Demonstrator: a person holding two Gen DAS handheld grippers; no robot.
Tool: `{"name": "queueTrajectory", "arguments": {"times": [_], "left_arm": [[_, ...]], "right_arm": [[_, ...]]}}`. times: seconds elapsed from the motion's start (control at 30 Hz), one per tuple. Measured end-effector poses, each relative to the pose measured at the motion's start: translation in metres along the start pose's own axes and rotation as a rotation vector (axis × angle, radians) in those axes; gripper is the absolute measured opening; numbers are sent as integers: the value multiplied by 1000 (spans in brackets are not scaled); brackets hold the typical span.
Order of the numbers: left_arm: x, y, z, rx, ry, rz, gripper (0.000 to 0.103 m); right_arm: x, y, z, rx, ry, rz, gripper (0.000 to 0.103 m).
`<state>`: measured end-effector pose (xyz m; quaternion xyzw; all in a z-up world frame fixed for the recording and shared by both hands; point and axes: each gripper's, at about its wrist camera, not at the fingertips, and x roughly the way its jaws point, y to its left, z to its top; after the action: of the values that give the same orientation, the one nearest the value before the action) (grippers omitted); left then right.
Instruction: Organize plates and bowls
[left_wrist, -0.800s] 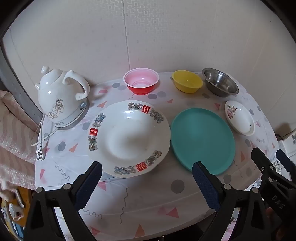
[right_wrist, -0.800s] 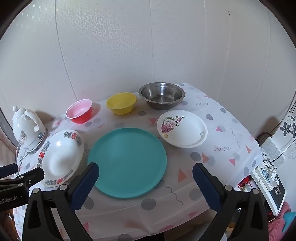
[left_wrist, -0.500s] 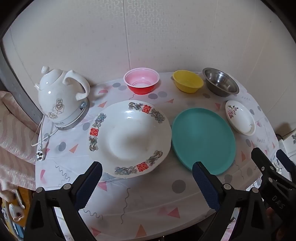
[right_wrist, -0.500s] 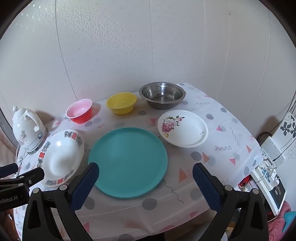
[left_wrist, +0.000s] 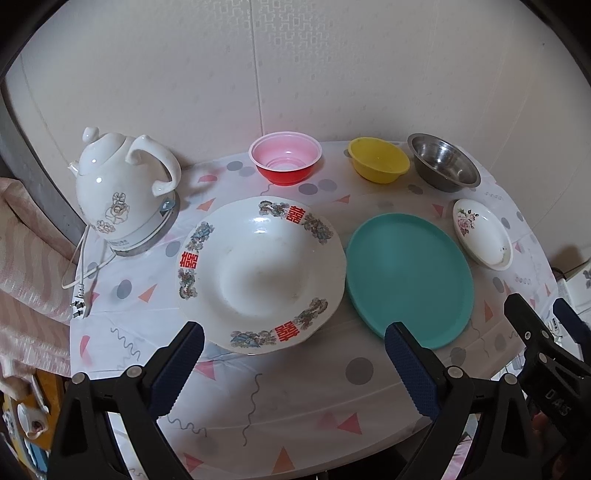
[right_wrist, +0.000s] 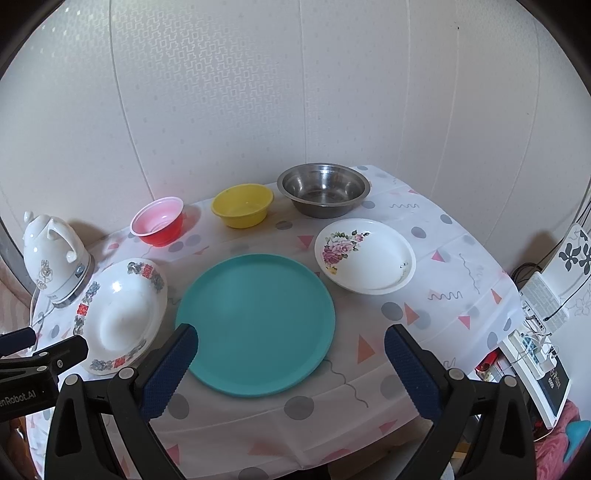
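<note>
The left gripper hangs at the bottom of the left wrist view with its jaws spread wide and nothing between them. Its blue pads sit above the near edge of the table, just below the rim of the big white bowl.

That bowl, with red characters and blue-green flowers on its rim, fills the centre of the left view. Just right of it, almost touching, lies the teal plate. Along the back of the table stand a pink bowl, a yellow bowl and a steel bowl, each apart from the next. A small floral dish sits at the right, near the teal plate and in front of the steel bowl. A white kettle stands at the upper left on its base.

The right gripper is also wide open and empty, low in the right wrist view. It hovers over the near rim of the teal plate, which lies in the middle of that frame. There the floral dish is at the upper right of the plate, the big white bowl at the left, and the three small bowls line the wall behind.

The right gripper shows at the lower right of the left view, and the left gripper at the lower left of the right view.
</note>
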<state>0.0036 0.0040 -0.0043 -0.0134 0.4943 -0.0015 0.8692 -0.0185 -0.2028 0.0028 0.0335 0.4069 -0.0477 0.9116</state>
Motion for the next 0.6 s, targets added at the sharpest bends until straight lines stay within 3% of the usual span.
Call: {"name": "queueTrajectory", "arguments": {"times": [0.6], "left_arm": [[4, -7, 1, 8, 26, -7, 99]], "right_arm": [[2, -5, 1, 3, 10, -7, 103]]}}
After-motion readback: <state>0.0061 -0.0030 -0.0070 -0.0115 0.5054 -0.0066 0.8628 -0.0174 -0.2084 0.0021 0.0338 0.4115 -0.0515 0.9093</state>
